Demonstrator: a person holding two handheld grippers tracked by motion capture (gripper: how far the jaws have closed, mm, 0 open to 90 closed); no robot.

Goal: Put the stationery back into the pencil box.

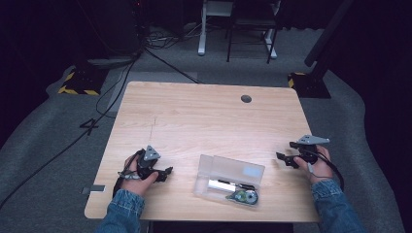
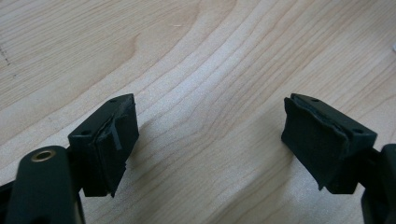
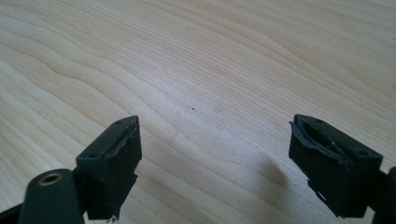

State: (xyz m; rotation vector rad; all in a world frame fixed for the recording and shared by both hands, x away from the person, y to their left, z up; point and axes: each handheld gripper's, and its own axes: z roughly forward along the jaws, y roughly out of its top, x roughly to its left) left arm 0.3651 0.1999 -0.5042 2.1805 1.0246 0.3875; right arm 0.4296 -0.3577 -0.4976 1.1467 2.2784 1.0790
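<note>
A clear plastic case (image 1: 229,179) lies shut near the table's front edge, with a white stick and a round green-and-white tape dispenser (image 1: 246,196) inside. My left gripper (image 1: 167,171) rests on the wooden table (image 1: 204,116) to the left of the case, jaws open and pointing right toward it. My right gripper (image 1: 283,159) is held to the right of the case, pointing left. In the left gripper view the gripper (image 2: 210,144) has wide-apart pads over bare wood. The right gripper (image 3: 215,170) likewise stands open with nothing between its pads.
A round grommet hole (image 1: 246,98) sits near the table's far edge. Cables (image 1: 97,126) run over the grey floor to the left. A white desk frame (image 1: 201,29) and a dark chair (image 1: 250,29) stand beyond the table.
</note>
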